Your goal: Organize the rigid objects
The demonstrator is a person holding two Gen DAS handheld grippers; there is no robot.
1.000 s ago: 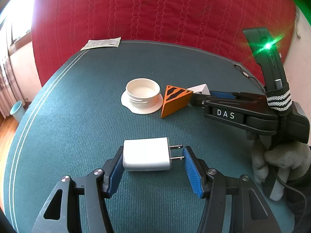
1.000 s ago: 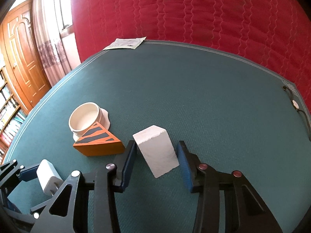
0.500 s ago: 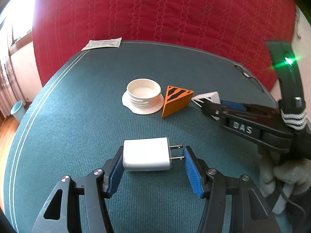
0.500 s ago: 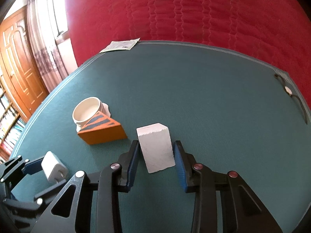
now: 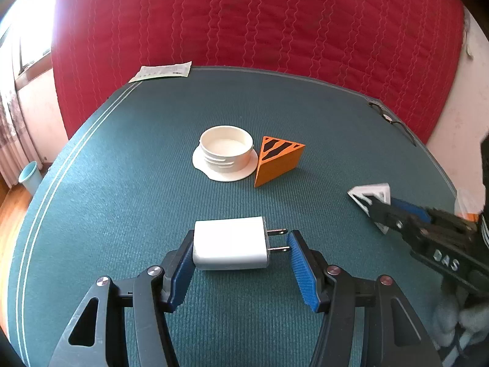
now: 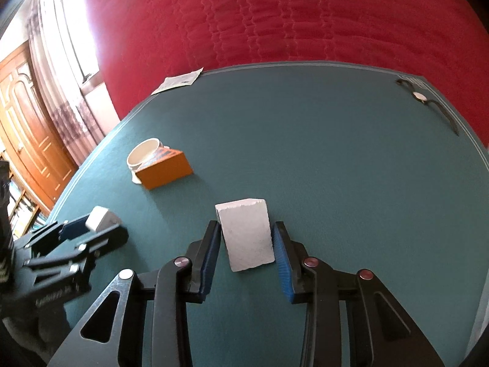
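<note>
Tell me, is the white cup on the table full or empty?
Empty: the left wrist view looks into the cup and shows only its bare white bottom.

Two fisheye cameras, one riding on each handheld gripper, are looking forward and steeply down along their own fingers at a green table (image 5: 128, 165) backed by a red quilted wall (image 5: 244, 21). The left wrist view is sitting close behind the left gripper (image 5: 241, 263), facing the wall squarely. The right wrist view is sitting just as close behind the right gripper (image 6: 246, 244), angling leftward toward a wooden door (image 6: 27, 116). Both are sharing the white cup (image 5: 226, 150), the orange wedge (image 5: 279, 160), a paper slip (image 5: 162, 72) and eyeglasses (image 6: 428, 101), and each is catching the other gripper at its frame's edge.
</note>
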